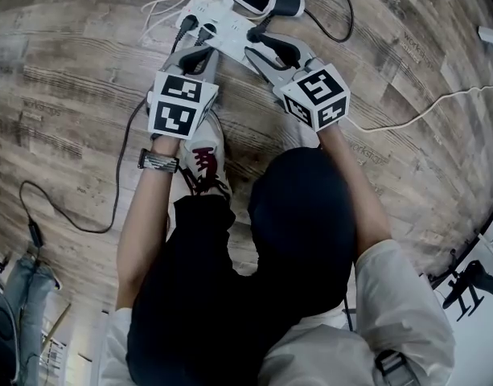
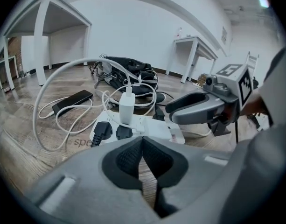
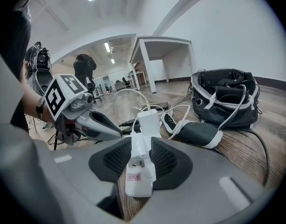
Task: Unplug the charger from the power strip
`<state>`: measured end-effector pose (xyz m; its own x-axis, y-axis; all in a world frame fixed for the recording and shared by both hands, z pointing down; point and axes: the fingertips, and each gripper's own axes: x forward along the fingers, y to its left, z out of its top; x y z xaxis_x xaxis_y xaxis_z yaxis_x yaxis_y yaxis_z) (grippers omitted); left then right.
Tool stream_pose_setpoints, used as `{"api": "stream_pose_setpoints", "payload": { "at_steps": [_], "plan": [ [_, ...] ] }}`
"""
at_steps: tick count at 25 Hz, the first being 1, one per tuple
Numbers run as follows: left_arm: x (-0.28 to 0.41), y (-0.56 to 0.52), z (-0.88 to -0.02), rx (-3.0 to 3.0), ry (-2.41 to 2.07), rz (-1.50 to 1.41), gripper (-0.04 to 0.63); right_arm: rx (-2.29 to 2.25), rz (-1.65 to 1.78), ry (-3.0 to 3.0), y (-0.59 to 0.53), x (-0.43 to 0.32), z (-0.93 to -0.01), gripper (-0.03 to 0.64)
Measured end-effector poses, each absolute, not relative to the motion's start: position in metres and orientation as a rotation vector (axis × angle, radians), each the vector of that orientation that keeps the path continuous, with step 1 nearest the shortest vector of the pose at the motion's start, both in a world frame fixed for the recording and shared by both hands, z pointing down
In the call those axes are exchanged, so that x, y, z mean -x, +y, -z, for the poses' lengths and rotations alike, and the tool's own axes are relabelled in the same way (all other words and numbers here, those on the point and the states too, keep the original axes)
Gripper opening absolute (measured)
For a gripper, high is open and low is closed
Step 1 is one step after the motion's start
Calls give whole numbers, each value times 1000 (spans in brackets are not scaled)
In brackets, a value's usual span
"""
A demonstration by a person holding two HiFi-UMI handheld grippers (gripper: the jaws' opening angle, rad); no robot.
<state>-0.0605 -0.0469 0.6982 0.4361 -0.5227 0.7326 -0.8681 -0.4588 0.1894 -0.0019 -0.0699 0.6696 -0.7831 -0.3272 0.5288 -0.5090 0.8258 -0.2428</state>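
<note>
The white power strip (image 1: 230, 24) lies on the wood floor. A white charger (image 2: 127, 107) stands upright in it, a white cable looping from its top; it also shows in the right gripper view (image 3: 149, 120). Two black plugs (image 2: 101, 132) sit in the sockets at the end near my left gripper. My right gripper (image 3: 141, 149) is shut on the strip's other end, its pads against both sides of the strip (image 3: 139, 164). My left gripper (image 2: 142, 143) is shut with nothing in it, hanging just short of the black plugs. In the head view it (image 1: 196, 55) is left of the right gripper (image 1: 272, 45).
A black bag (image 3: 224, 97) and a dark shoe (image 3: 196, 133) lie behind the strip. A phone (image 2: 72, 101) on a white cable lies to the strip's left. A black cord (image 1: 109, 199) runs over the floor. The person's shoe (image 1: 204, 155) is just below the left gripper.
</note>
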Motion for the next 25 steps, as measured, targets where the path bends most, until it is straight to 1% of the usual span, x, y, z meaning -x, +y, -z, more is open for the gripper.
{"api": "stream_pose_setpoints", "payload": {
  "at_steps": [5,9,10,11,19,25],
  "plan": [
    [65,-49,-683,-2149,-1214,-772,3,-656,-517,-2545,-73,-1,-662,115],
    [63,-48,-670,-2164,-1253,-755,3,-685,-491,-2564,-78,-3,-650,48],
    [64,-48,-667,-2167,-1268,-754,3,-692,-481,-2572,-79,-4,-646,18],
    [64,-49,-664,-2172,-1284,-747,3,-697,-472,-2580,-79,-5,-642,5],
    [78,-64,-624,-2223,-1434,-635,4,-729,-324,-2543,-84,-22,-616,3],
    [97,-86,-593,-2214,-1537,-567,4,-866,-246,-2528,-116,-46,-568,3]
  ]
}}
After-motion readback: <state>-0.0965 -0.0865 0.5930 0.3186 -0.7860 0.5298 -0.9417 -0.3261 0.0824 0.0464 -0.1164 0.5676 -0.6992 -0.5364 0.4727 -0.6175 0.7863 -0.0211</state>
